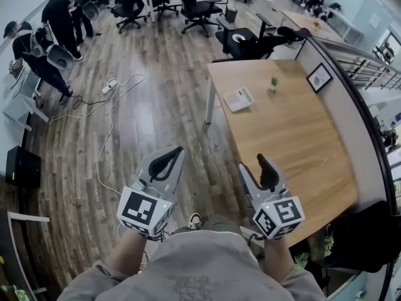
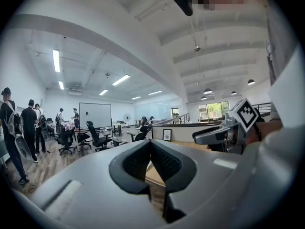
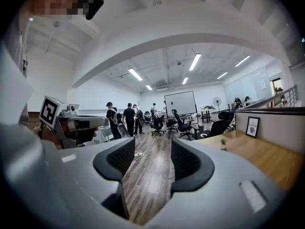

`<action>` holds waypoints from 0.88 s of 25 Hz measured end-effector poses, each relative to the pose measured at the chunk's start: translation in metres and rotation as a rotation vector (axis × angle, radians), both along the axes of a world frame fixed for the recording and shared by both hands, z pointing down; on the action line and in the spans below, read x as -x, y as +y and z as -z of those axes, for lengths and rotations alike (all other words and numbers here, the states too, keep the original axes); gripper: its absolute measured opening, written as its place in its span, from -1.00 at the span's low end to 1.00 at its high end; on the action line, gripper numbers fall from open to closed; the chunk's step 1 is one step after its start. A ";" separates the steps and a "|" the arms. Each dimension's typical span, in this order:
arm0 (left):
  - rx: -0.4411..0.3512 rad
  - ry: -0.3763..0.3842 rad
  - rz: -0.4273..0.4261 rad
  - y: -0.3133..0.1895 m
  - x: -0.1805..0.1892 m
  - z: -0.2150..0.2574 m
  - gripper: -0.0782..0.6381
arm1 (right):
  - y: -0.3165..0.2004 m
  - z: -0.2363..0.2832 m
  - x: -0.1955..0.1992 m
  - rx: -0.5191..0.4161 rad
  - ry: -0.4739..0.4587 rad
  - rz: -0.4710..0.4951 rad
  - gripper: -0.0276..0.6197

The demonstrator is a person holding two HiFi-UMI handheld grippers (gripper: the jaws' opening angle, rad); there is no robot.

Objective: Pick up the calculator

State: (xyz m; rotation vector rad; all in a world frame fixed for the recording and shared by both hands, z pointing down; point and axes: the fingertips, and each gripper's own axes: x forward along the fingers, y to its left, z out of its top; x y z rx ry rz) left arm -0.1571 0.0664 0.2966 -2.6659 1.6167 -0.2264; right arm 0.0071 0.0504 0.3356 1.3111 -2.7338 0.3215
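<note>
head view: calculator [image 1: 239, 99] on desk [image 1: 294, 144], plant [image 1: 274, 83] near, frame [image 1: 319, 78] beyond.

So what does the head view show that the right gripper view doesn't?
Only the head view shows the calculator, lying on the table. Only the right gripper view shows the whiteboard, and the right gripper plainly open with nothing between its jaws. Both show the table, the small plant, the framed picture and the standing people.
</note>
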 end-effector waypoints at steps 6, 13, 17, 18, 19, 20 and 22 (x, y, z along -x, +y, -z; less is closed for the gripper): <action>0.051 0.022 -0.008 -0.038 0.003 -0.017 -0.78 | -0.040 -0.021 -0.006 0.040 0.036 -0.032 -0.23; 0.052 0.002 -0.037 -0.109 0.000 -0.033 -0.78 | -0.109 -0.048 -0.012 0.089 0.042 -0.057 -0.23; 0.080 -0.009 -0.037 -0.160 0.001 -0.043 -0.78 | -0.160 -0.064 -0.013 0.124 0.042 -0.060 -0.23; 0.082 -0.014 -0.039 -0.174 0.000 -0.046 -0.78 | -0.174 -0.069 -0.013 0.132 0.044 -0.059 -0.23; 0.088 -0.016 -0.040 -0.187 0.000 -0.049 -0.78 | -0.187 -0.073 -0.013 0.141 0.047 -0.059 -0.23; 0.100 -0.017 -0.039 -0.200 -0.001 -0.052 -0.78 | -0.201 -0.077 -0.014 0.149 0.049 -0.060 -0.23; 0.122 -0.023 -0.038 -0.227 -0.002 -0.057 -0.78 | -0.228 -0.085 -0.016 0.165 0.052 -0.063 -0.23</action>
